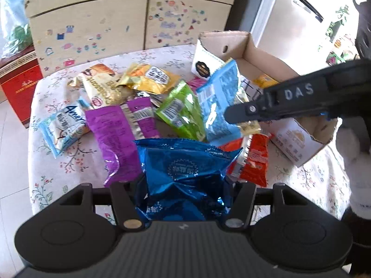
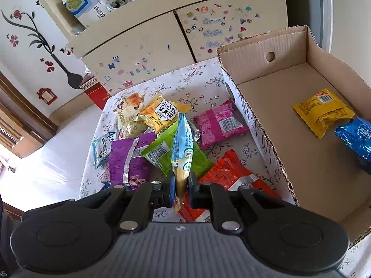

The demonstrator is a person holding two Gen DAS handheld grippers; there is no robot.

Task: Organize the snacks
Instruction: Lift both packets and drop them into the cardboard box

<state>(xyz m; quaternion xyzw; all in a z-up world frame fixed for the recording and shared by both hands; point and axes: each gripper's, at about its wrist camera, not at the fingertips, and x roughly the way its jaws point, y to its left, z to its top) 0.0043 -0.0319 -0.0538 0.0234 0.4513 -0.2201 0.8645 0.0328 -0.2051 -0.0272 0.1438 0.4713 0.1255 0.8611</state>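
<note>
1. Snack pile: small crinkled foil and plastic packets in purple (image 2: 129,159), green (image 2: 162,153), pink (image 2: 220,122), orange-red (image 2: 231,169) and gold (image 2: 162,113) lie overlapping on the floral tablecloth (image 2: 199,81), just beside the open brown cardboard box (image 2: 273,69).
2. Right gripper (image 2: 180,185): jaws narrow, pinched on the lower end of a light-blue and gold foil packet (image 2: 182,148), which stands upright above the pile.
3. Left gripper (image 1: 183,192): jaws part closed on the crumpled lower half of a shiny dark-blue foil packet (image 1: 185,162), held over the near side of the pile.
4. Box contents: a yellow packet (image 2: 322,111) and another dark-blue one (image 2: 357,139) lie on the floor of the box.
5. Handling, as judged: packets look light, soft and slippery; contents probably crush easily. A pinch on the flat sealed edge or a corner seems safest, with gentle pressure.
</note>
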